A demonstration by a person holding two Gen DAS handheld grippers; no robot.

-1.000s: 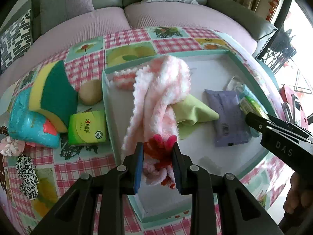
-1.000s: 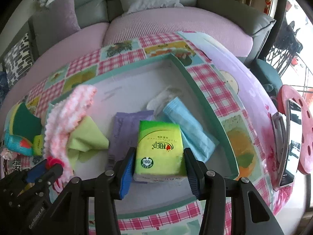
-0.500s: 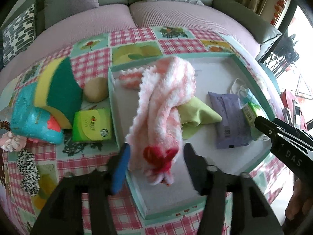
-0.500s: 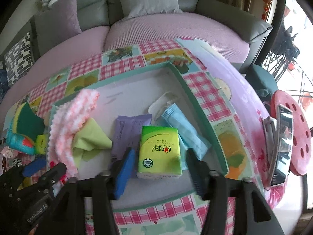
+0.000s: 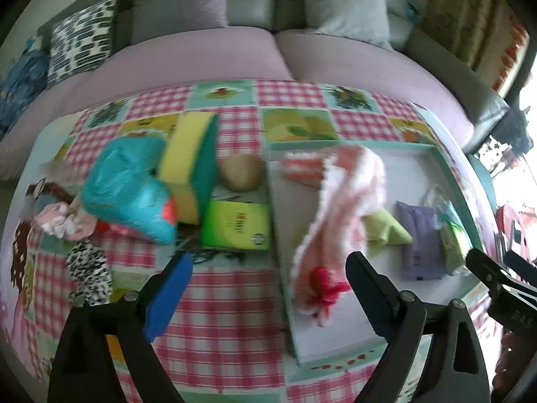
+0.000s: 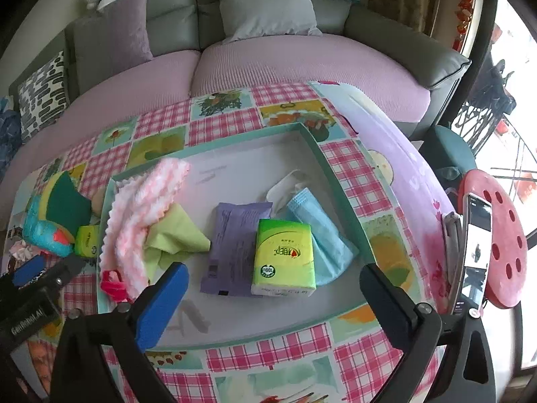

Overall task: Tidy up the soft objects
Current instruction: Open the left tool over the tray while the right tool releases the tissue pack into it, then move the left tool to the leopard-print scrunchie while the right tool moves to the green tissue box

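My left gripper (image 5: 267,267) hangs above the tray's left rim (image 5: 276,235), its jaws opening wide with nothing pressed between them. The fluffy pink sock (image 5: 342,201) with red trim lies loose in the tray beside a green cloth (image 5: 386,230). My right gripper (image 6: 273,277) is also opening, its pads well clear of the green tissue pack (image 6: 285,255). That pack rests in the tray (image 6: 335,181) on a purple pack (image 6: 231,235) and a blue mask bag (image 6: 319,231). The left gripper (image 6: 43,275) shows at the lower left of the right wrist view.
Left of the tray lie a second green tissue pack (image 5: 235,225), a yellow-green sponge (image 5: 191,161), a blue plush thing (image 5: 131,188), a beige ball (image 5: 240,176) and scrunchies (image 5: 87,268). A phone (image 6: 473,252) leans by a red stool (image 6: 503,235). A sofa stands behind.
Both grippers went from shut to wide open. The left let go of the pink sock, the right of the green tissue pack. Both drew back and up; the left swung leftward.
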